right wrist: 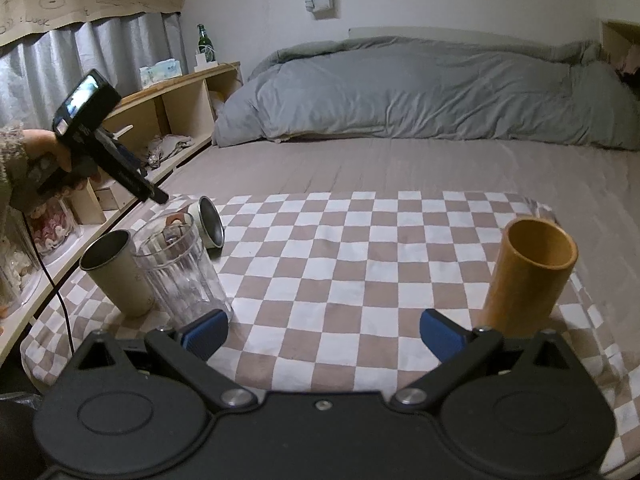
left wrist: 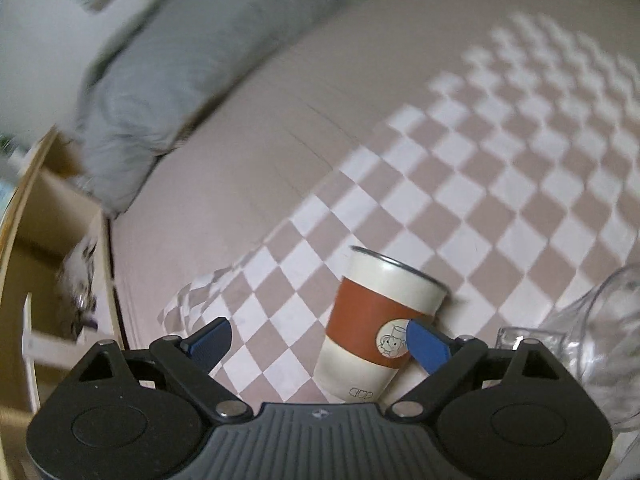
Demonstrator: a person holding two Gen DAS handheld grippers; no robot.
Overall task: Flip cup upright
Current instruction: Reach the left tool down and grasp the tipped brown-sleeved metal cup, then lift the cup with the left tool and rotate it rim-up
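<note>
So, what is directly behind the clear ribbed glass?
Behind the glass lies the white cup with orange sleeve, on its side, its open mouth showing. The glass covers its body.

I am seeing dim, even indoor light; motion blur is smearing the grey duvet (left wrist: 168, 80) in the left wrist view, and fisheye distortion is bending edges around it.
</note>
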